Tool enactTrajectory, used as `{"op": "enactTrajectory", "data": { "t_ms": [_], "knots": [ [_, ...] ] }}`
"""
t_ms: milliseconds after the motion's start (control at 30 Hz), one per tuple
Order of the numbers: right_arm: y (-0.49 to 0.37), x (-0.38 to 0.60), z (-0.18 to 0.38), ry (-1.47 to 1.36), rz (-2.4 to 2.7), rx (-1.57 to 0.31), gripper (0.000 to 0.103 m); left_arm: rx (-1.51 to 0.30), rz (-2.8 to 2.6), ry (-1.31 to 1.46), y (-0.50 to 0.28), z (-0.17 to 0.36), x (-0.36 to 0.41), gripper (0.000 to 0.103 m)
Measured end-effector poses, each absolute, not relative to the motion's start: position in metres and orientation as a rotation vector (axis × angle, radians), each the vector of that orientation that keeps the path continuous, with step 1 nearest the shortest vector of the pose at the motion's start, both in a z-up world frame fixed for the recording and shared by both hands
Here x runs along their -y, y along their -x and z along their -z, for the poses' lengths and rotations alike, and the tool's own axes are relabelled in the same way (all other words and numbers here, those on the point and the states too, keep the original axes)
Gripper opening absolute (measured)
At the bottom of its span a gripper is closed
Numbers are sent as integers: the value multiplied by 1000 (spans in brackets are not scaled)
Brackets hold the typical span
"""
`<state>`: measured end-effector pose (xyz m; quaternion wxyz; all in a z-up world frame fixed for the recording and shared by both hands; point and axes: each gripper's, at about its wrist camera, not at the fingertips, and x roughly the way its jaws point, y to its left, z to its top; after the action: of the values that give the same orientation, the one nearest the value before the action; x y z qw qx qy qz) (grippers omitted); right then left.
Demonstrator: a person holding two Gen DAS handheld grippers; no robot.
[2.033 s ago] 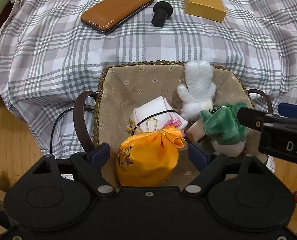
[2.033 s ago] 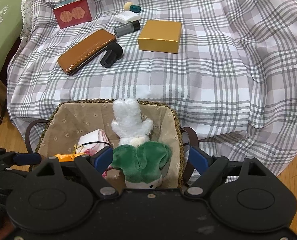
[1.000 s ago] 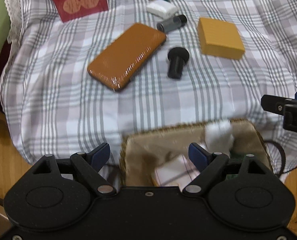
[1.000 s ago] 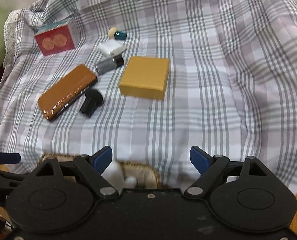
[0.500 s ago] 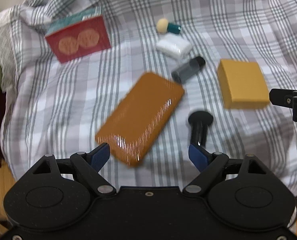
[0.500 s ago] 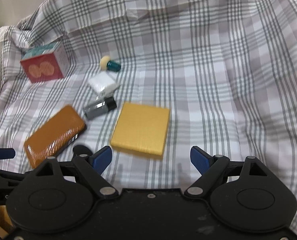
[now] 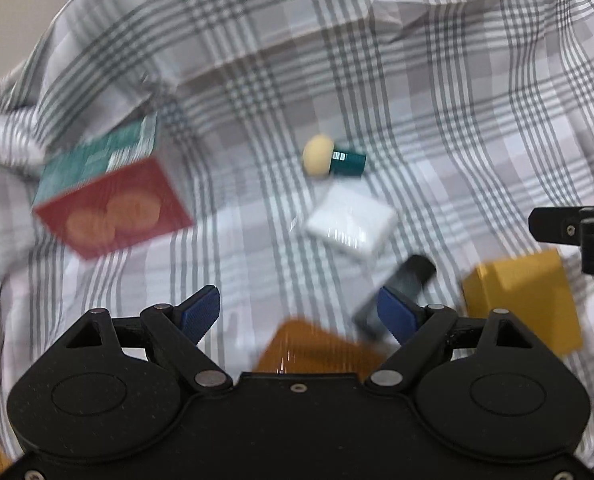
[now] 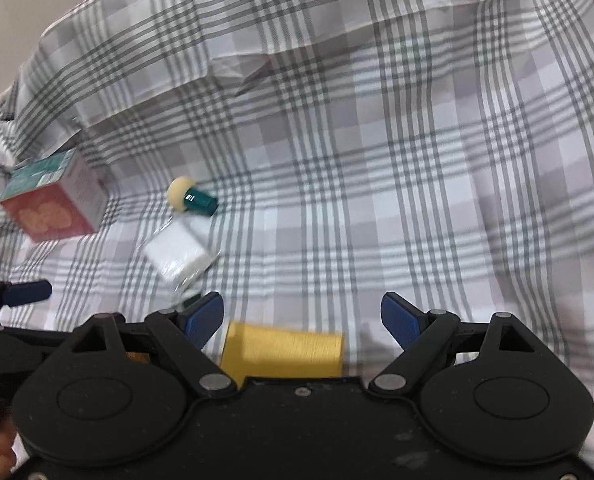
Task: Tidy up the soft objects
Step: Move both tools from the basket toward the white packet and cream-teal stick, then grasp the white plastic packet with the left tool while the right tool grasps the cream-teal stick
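Observation:
My left gripper [image 7: 299, 314] is open and empty above the plaid-covered surface, with the top of an orange-brown case [image 7: 317, 346] between and below its blue fingertips. A white soft packet [image 7: 351, 222] lies ahead of it, and a cream puff with a teal handle [image 7: 331, 158] lies beyond that. My right gripper [image 8: 303, 318] is open too, holding nothing, over a yellow box [image 8: 283, 350]. The white packet [image 8: 177, 256] and the puff [image 8: 191, 196] lie to its upper left. The basket of soft toys is out of view.
A red and teal carton [image 7: 111, 196] stands at the left, also seen as a carton [image 8: 51, 202] in the right wrist view. A grey-black tube [image 7: 403, 284] lies by the left gripper's right finger. The yellow box [image 7: 523, 300] sits at right. Plaid cloth [image 8: 417, 184] spreads ahead.
Both grippers have swept forward over the cloth, away from the basket, which has dropped out of view. The case, tube and yellow box slid toward the bottom of the views. Jaws stayed open.

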<state>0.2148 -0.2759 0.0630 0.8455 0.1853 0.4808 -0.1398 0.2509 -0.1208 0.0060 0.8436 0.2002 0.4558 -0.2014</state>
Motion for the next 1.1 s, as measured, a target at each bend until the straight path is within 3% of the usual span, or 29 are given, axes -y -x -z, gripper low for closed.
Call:
{"op": "enactTrajectory", "data": {
  "t_ms": [433,733,800,867,1100],
  "knots": [
    [-259,290,-48,-424,338,-994,86,-872,548,-524,-279,23,162,84],
    [-276,291,-33,-416,343,-1012,86,-946,582,-559,-294,45,177,85],
    [-278,290,-30,-416,340,-1019,86,-970,585,-541,-300,50,179,81],
    [-281,289,-27,-417,340,-1022,86,-1002,584,-507,-307,53,179,69],
    [-288,288,-26,-425,360,-1024,86,-1013,517,-423,-311,48,160,67]
  ]
}}
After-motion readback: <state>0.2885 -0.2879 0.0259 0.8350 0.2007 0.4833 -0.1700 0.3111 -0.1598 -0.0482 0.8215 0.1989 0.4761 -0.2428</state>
